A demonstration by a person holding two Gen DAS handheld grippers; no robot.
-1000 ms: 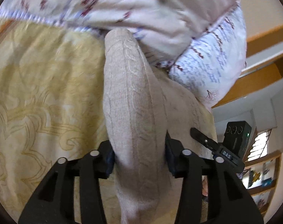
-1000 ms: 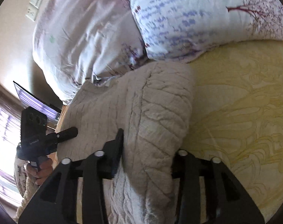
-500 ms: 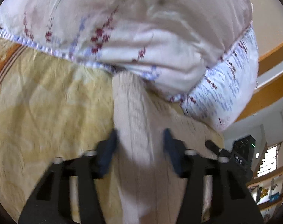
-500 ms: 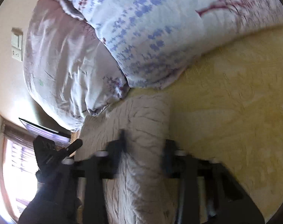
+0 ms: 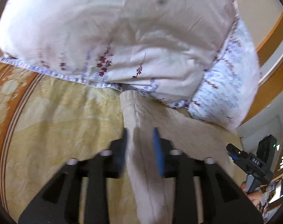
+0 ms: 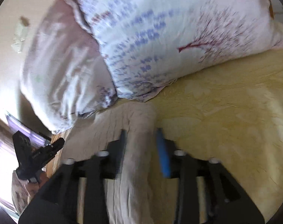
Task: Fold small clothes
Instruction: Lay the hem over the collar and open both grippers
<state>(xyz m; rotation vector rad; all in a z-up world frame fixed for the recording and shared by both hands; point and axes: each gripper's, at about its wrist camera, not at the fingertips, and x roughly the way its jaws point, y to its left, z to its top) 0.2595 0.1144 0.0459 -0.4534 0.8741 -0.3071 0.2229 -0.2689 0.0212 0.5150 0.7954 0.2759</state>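
Observation:
A beige knitted garment [image 5: 141,149] lies on a yellow patterned bedspread [image 5: 57,130], its far end touching the pillows. My left gripper [image 5: 140,136] has its blue-padded jaws around one folded edge of the garment, a small gap showing at the pads. My right gripper [image 6: 141,138] straddles the other edge of the garment [image 6: 136,149], with its right pad clearly off the cloth. Each gripper shows in the other's view, the right one [image 5: 253,164] and the left one [image 6: 35,153].
Two floral pillows [image 5: 122,37] [image 6: 178,37] are stacked right behind the garment. The bedspread has an orange border [image 5: 14,112] at the left. A wooden headboard [image 5: 272,46] and shelves [image 5: 279,177] are at the right.
Both grippers have drawn back along the garment, away from the pillows. Their jaws, closed on the knitted cloth a second ago, now stand slightly apart from it.

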